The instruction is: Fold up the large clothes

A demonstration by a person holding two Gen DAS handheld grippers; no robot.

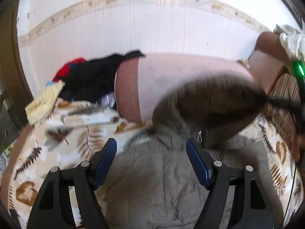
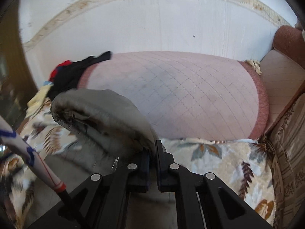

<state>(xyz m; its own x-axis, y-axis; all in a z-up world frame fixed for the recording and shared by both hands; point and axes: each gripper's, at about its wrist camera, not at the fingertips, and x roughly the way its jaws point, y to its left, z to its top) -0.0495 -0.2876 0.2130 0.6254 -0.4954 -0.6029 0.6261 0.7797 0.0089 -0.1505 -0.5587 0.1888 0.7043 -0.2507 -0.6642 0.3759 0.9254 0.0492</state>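
Note:
A grey-olive garment (image 1: 152,175) lies spread on a leaf-patterned blanket (image 1: 63,139). My left gripper (image 1: 151,143) is open and empty, hovering over the flat part of the garment. My right gripper (image 2: 152,150) is shut on a fold of the grey garment (image 2: 99,112) and holds it lifted, arching up to the left. In the left wrist view that lifted part (image 1: 213,103) is blurred, at the right, with a small metal zipper pull hanging under it.
A pink quilted mattress (image 2: 186,95) lies behind the blanket against a white wall. A pile of black, red and yellow clothes (image 1: 89,76) sits at the back left. A brown sofa arm (image 2: 287,43) stands at the right. A sleeved arm (image 2: 28,152) crosses the right wrist view's lower left.

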